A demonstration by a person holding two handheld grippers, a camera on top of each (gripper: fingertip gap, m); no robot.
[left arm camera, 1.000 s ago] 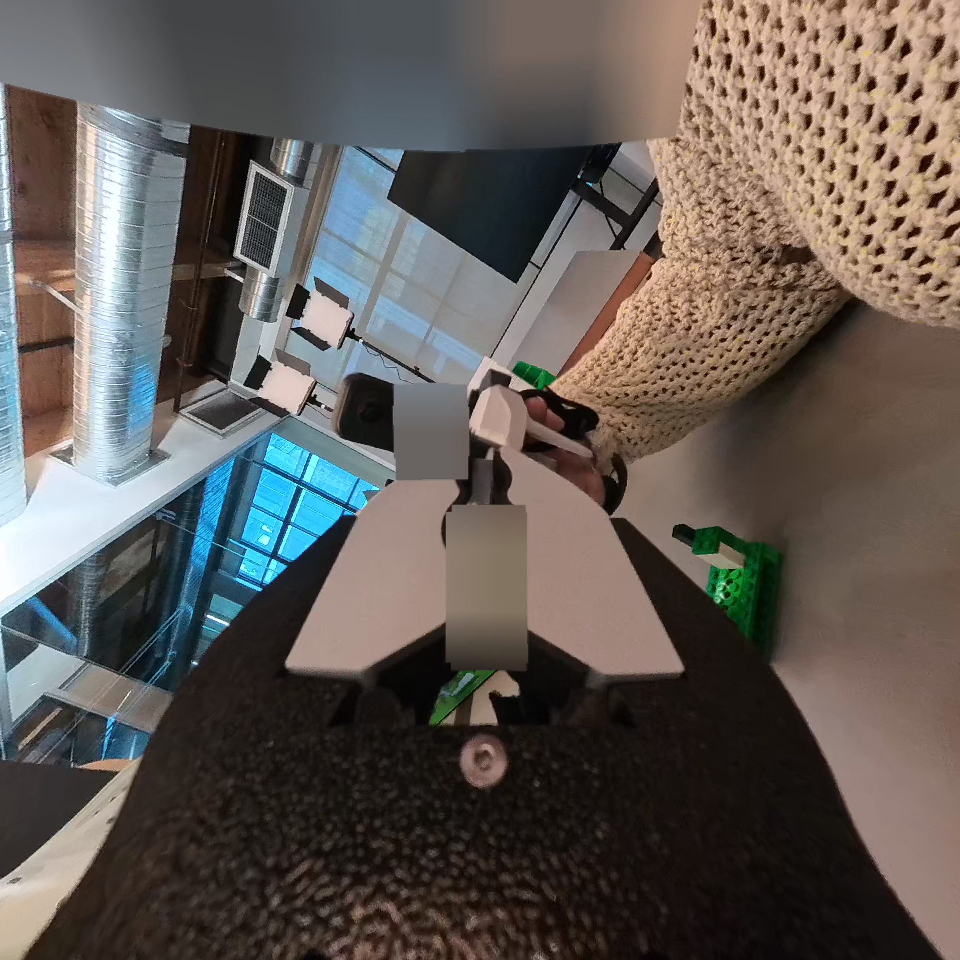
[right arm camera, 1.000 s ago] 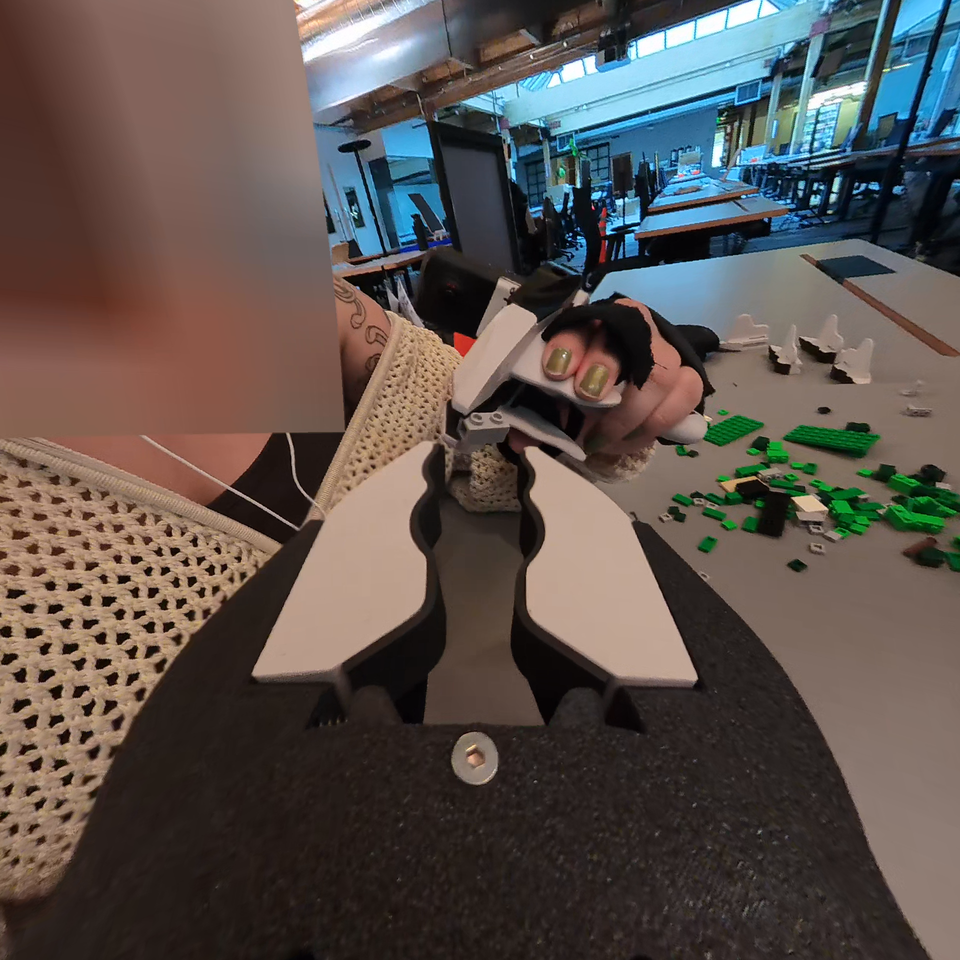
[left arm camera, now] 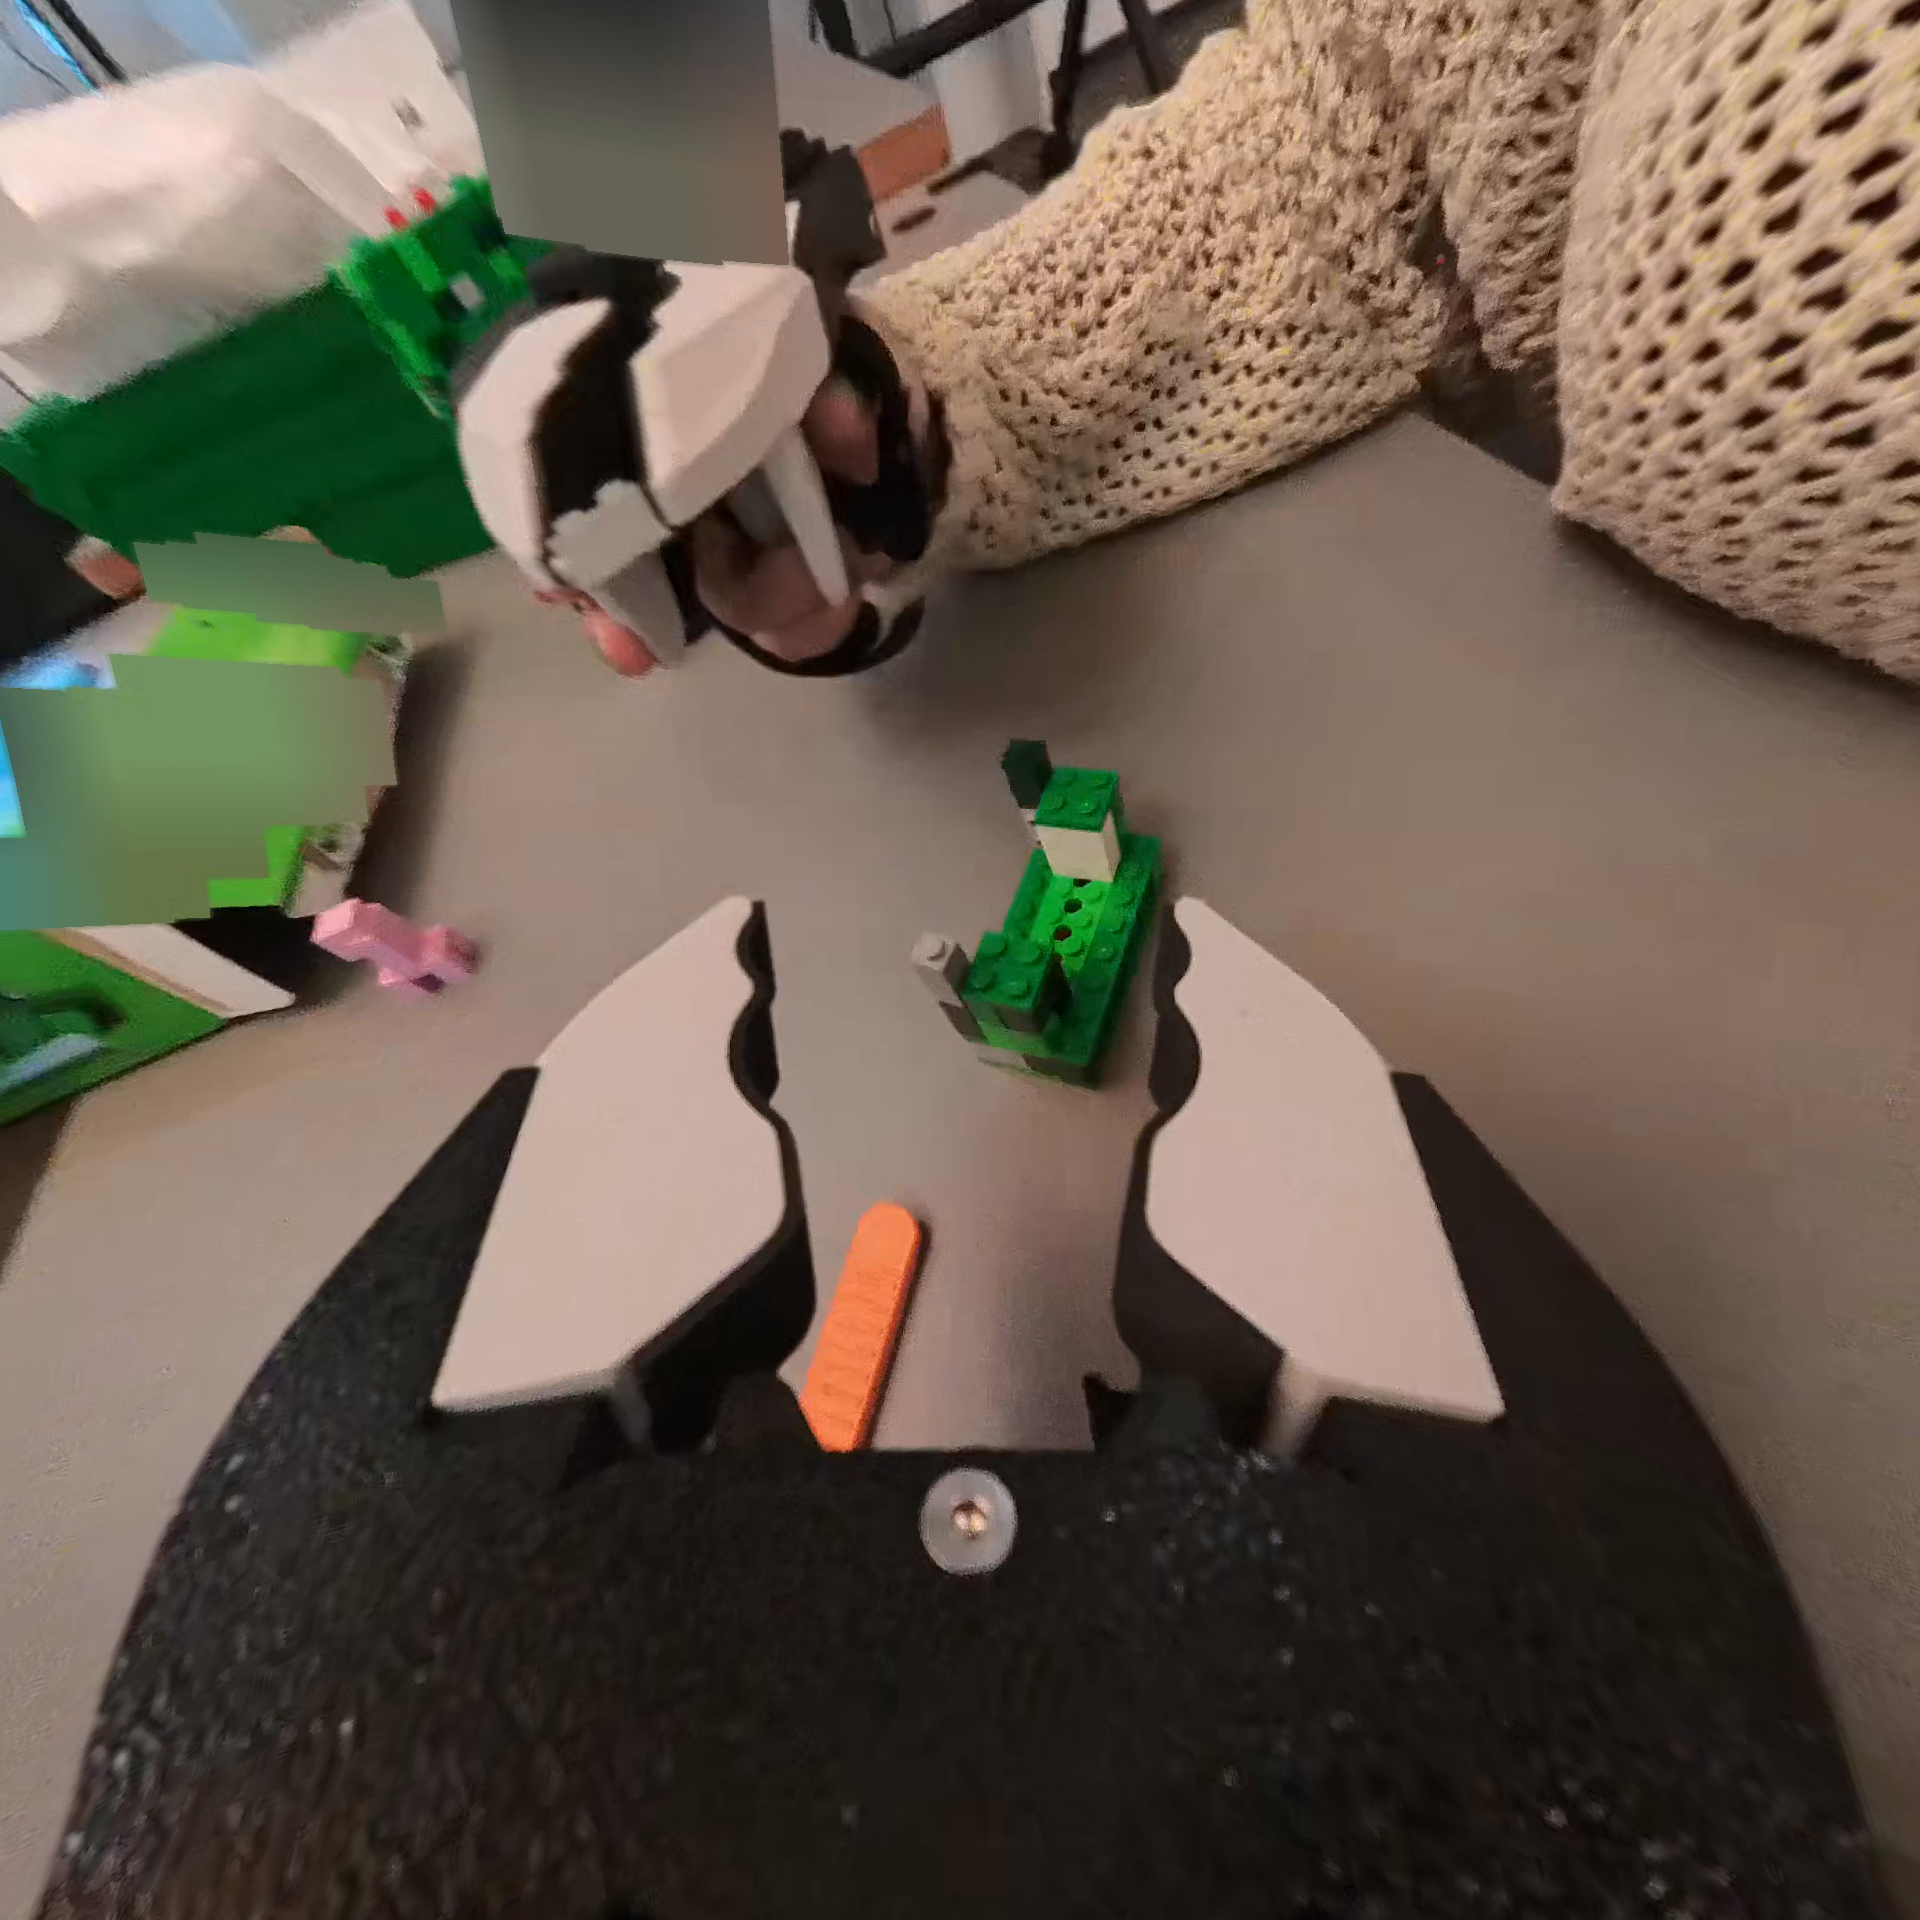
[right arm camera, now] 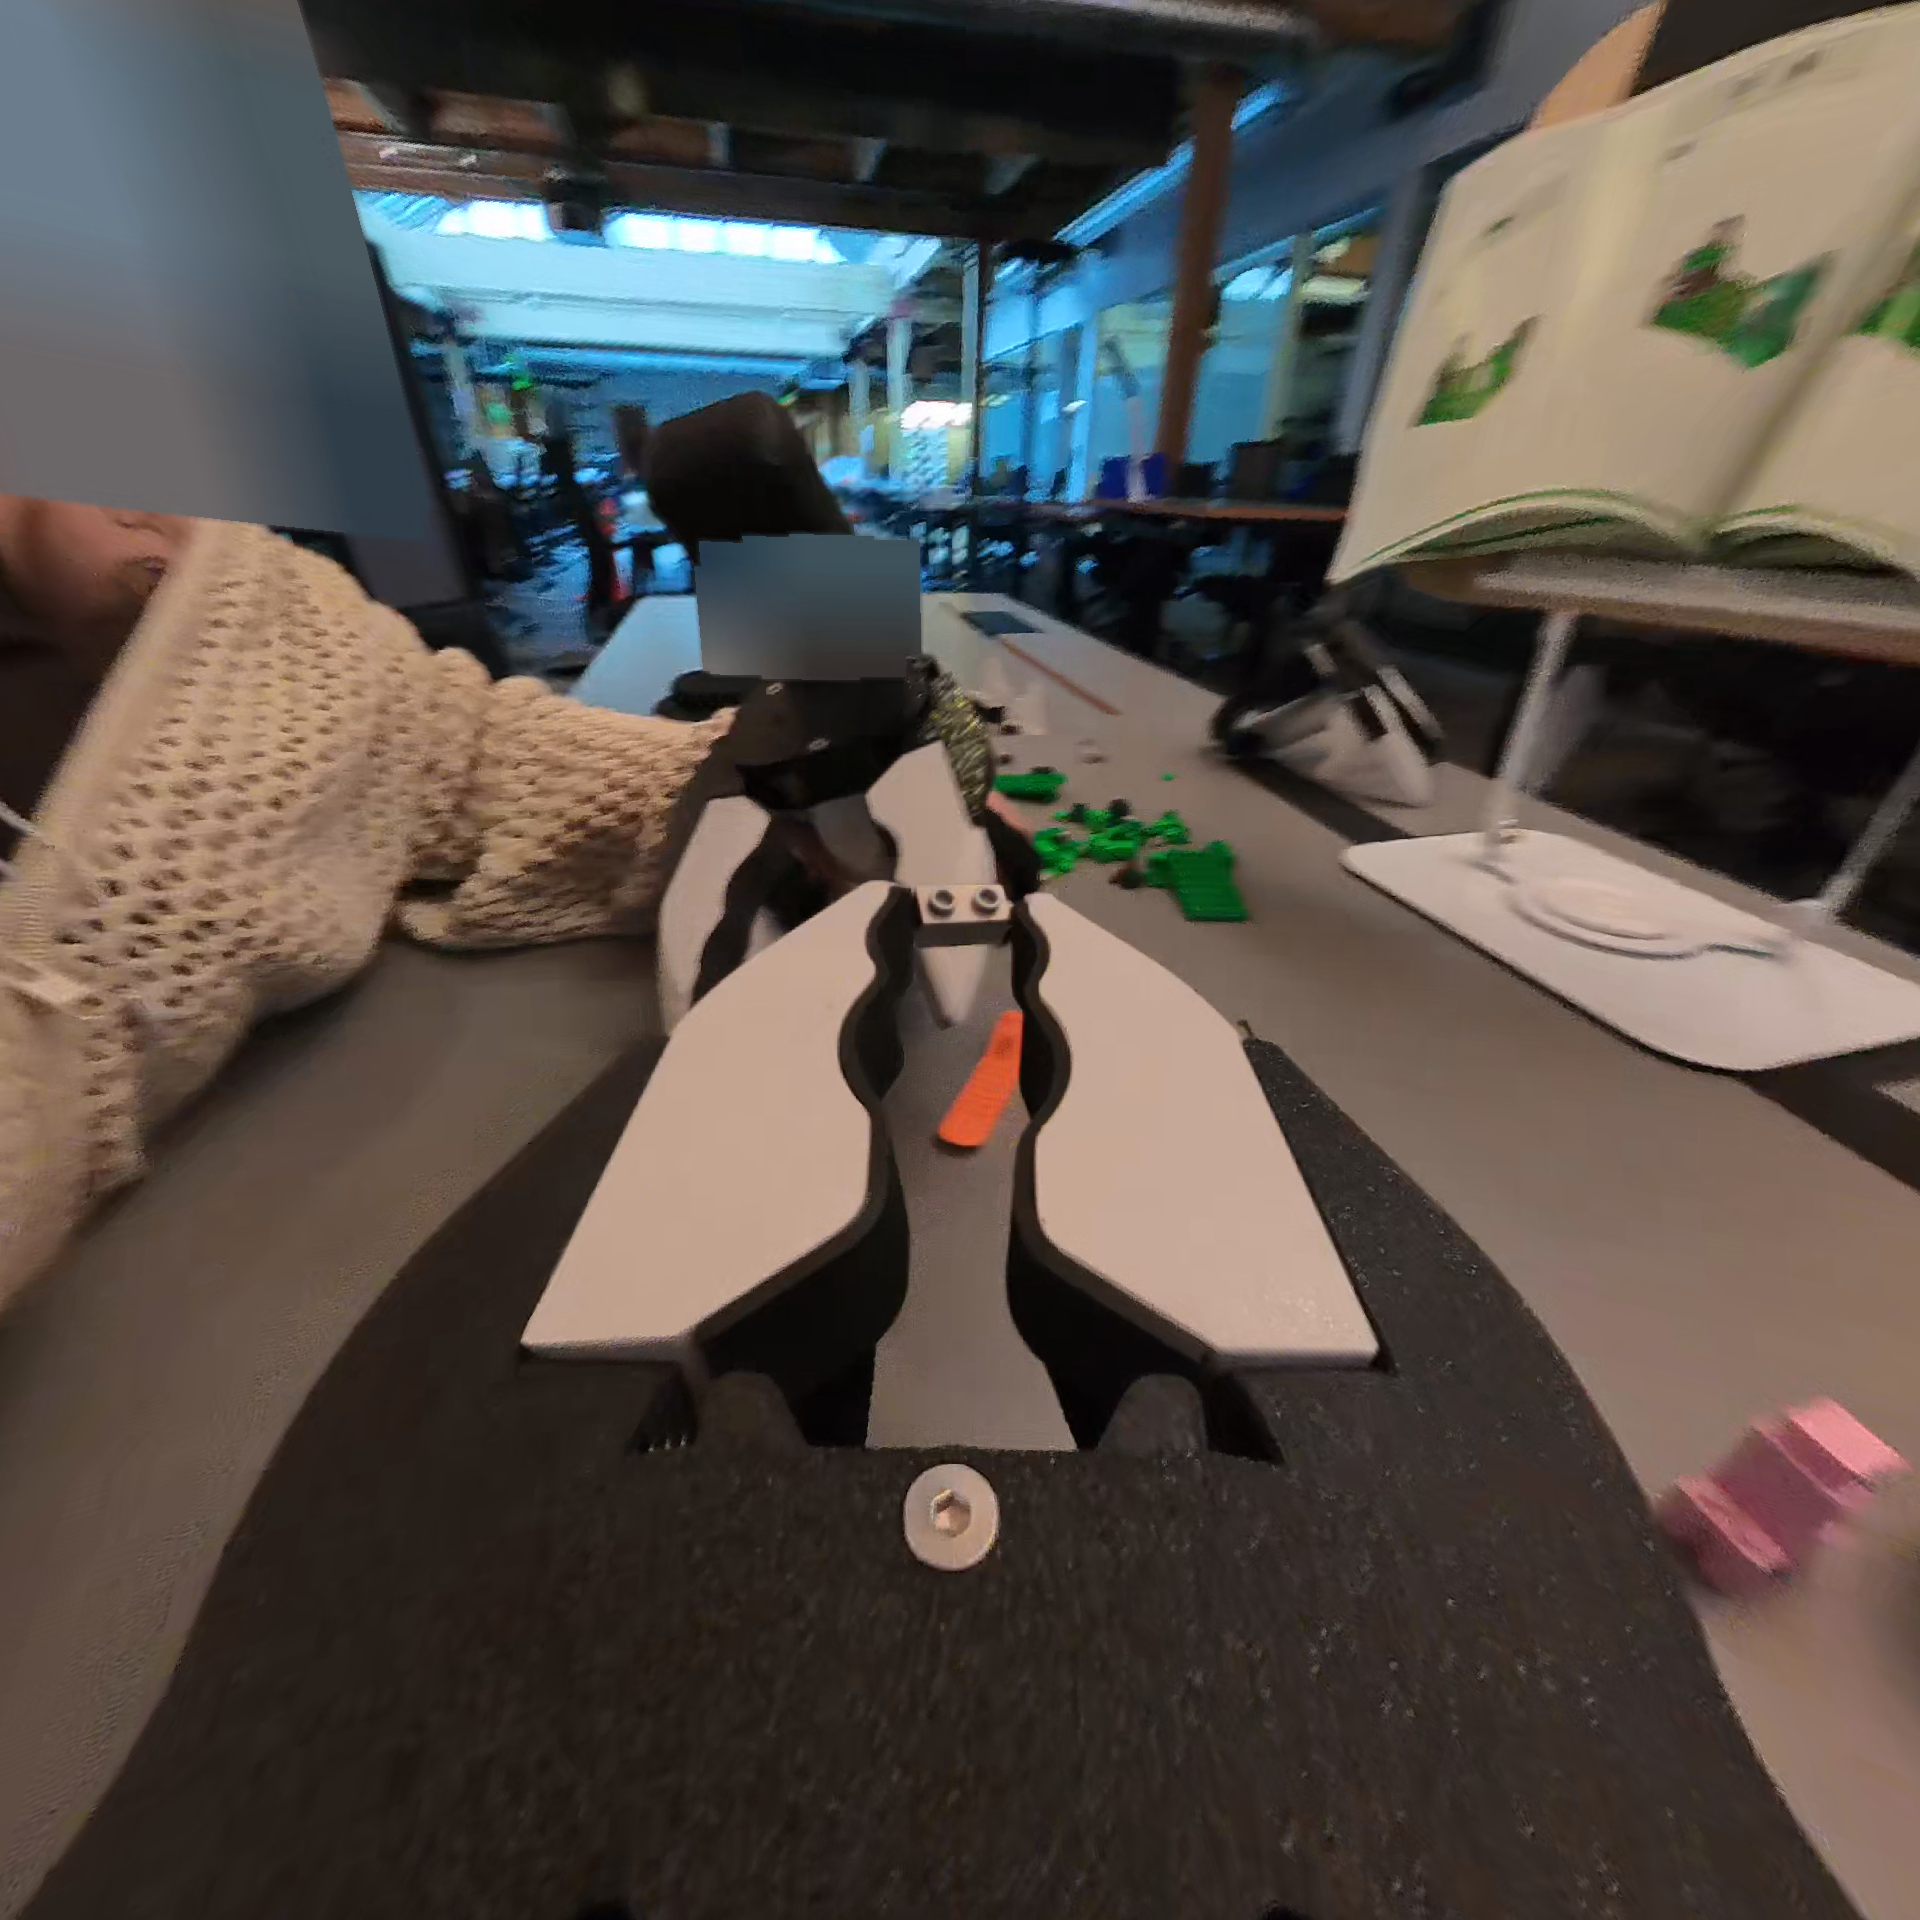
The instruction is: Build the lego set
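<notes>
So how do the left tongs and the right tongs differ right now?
The left tongs are wide open and hold nothing; the right tongs are closed on a small grey brick. The left tongs point down at the green build on the table; the right tongs point level along it. Both have pale fingers on black bodies.

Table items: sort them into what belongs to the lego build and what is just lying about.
Belongs to the build:
- green model on the table
- small grey brick pinched by the right gripper
- loose green bricks
- open instruction book on its stand
- left gripper, open, empty

Just lying about:
- orange tool
- pink figure
</notes>
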